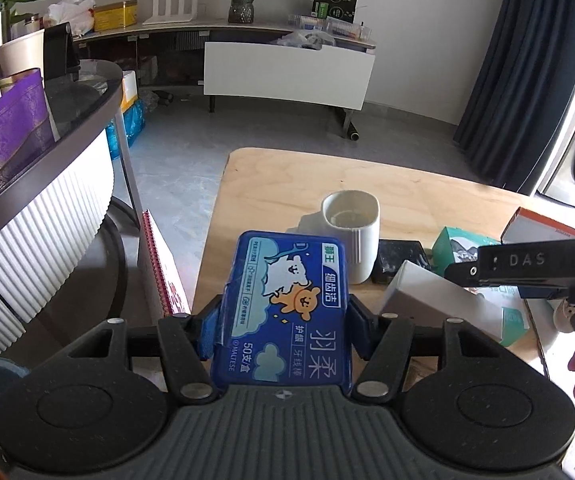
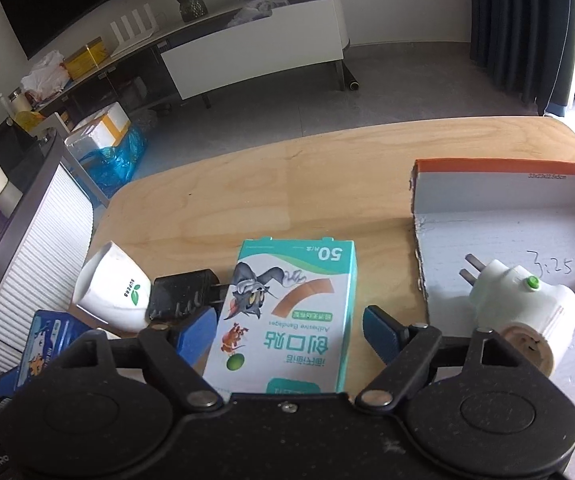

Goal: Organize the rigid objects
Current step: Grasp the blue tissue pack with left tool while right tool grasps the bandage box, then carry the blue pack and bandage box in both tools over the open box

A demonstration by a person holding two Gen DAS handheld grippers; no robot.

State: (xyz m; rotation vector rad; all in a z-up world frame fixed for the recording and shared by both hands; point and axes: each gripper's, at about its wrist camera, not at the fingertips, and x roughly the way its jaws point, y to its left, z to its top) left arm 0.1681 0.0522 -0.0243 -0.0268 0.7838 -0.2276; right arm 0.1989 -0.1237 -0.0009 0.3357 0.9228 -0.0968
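Floss-pick box (image 1: pixel 283 312), the blue one, is clamped tight in the left hand-held gripper (image 1: pixel 283 328), lifted over the tabletop (image 1: pixel 279 176) near a white cup (image 1: pixel 353 232). Right view: right hand-held gripper (image 2: pixel 287 332) is spread open around the bandage box (image 2: pixel 287 312), pads not quite touching, cardboard tray (image 2: pixel 499 224) just beside.

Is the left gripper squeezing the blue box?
Touching. In the left wrist view, the left gripper presses both blue pads against the sides of the blue box.

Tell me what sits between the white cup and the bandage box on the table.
In the right wrist view, a black plug adapter lies between the white cup and the bandage box, its prongs pointing at the box.
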